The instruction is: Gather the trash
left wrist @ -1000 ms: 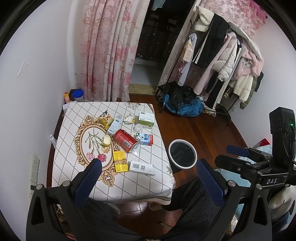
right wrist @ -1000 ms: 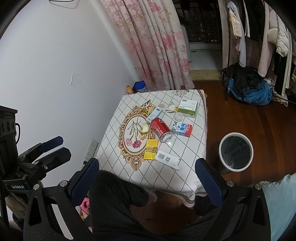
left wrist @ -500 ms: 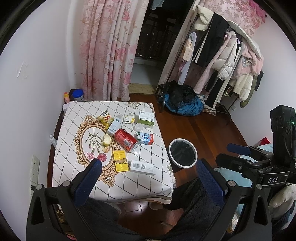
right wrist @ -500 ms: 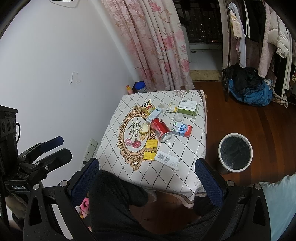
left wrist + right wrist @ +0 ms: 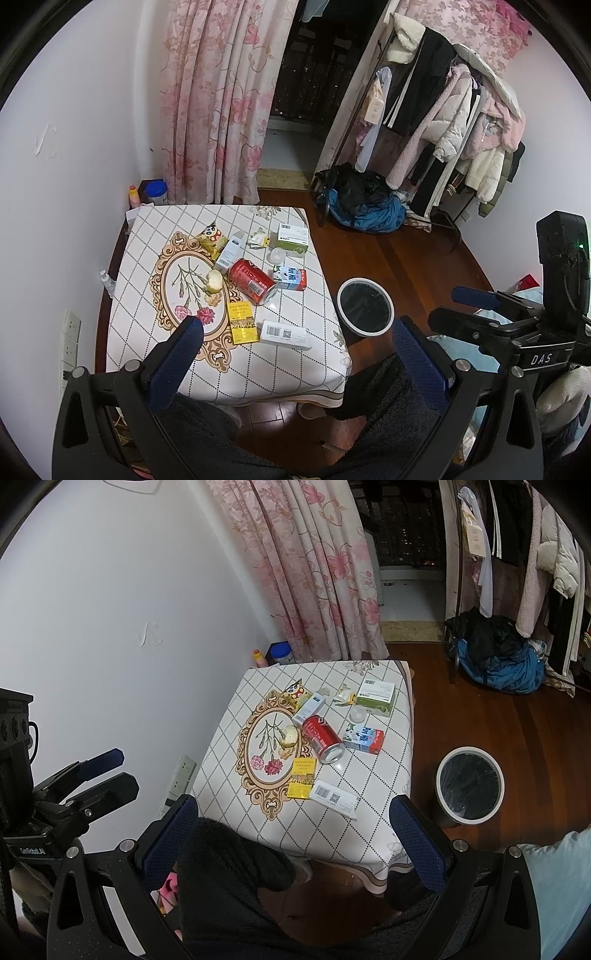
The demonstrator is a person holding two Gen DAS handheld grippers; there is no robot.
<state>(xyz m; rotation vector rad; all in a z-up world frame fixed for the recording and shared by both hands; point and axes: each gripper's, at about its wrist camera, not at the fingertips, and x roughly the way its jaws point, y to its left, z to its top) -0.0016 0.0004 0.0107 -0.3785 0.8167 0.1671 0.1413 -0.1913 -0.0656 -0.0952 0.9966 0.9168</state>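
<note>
Both hand-held grippers, left (image 5: 291, 354) and right (image 5: 293, 830), hang spread and empty above the desk's (image 5: 295, 373) near edge; the nearest trash, the white barcoded box (image 5: 284, 334), lies ahead, long axis crosswise, roughly equidistant.

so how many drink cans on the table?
1. A red can lies on its side mid-table, between the half-eaten bun and the blue-and-red carton. None seems hidden behind the boxes.

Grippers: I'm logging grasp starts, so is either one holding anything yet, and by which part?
Nothing is held. The left gripper and right gripper are both open and empty, above the table.
</note>
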